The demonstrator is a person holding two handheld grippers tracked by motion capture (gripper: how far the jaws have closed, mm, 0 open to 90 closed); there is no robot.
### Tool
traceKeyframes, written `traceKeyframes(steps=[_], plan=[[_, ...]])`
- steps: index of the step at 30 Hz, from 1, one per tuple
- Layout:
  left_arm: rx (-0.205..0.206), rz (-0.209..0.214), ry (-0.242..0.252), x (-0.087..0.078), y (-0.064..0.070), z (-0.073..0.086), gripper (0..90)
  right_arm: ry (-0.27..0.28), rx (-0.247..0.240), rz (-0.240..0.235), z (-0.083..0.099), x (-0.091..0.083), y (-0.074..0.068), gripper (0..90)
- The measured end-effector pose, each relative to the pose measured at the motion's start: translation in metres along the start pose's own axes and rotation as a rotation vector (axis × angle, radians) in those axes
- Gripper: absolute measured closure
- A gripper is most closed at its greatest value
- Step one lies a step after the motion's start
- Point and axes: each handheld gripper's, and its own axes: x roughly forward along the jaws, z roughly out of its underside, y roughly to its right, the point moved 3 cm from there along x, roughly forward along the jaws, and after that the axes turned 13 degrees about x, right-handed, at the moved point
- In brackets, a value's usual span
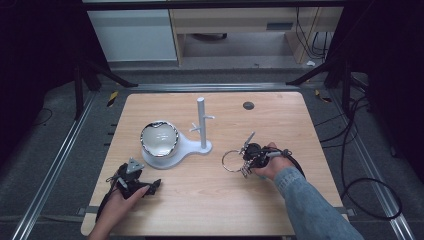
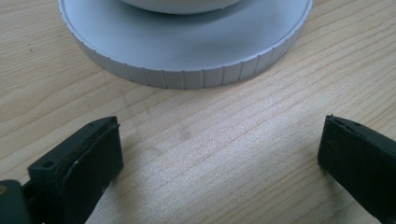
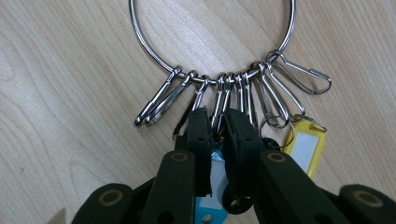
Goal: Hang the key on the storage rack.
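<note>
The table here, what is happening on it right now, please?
A person holds a gripper in each hand at a wooden table. The right gripper is shut on a clip of a large key ring that lies on the table with tags attached. The left gripper is open and rests before the white stand, whose round base carries a shiny bowl.

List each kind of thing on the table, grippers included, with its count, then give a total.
Grippers: 2, the left gripper and the right gripper
Key ring with clips and tags: 1
White stand with pegged post: 1
Shiny bowl on the stand's base: 1
Total: 5
</note>
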Motion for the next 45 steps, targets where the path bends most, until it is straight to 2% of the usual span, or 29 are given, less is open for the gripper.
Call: traceKeyframes(steps=[13, 21, 28, 36, 45], plan=[[0.0, 0.0, 0.0, 0.0, 0.0, 0.0, 0.0, -0.016, 0.002, -0.006, -0.008, 0.004, 0.001, 78.3], [0.001, 0.0, 0.0, 0.0, 0.0, 0.0, 0.0, -0.04, 0.014, -0.017, -0.014, 0.006, 0.004, 84.5], [0.0, 0.0, 0.0, 0.0, 0.0, 0.0, 0.0, -0.063, 0.01, -0.02, -0.017, 0.007, 0.005, 86.1], [0.0, 0.0, 0.0, 0.0, 0.0, 0.0, 0.0, -0.026, 0.01, -0.03, -0.018, 0.002, 0.001, 86.4], [-0.001, -0.001, 0.0, 0.0, 0.0, 0.0, 0.0, 0.034, 0.006, -0.043, -0.021, -0.026, -0.001, 86.6]])
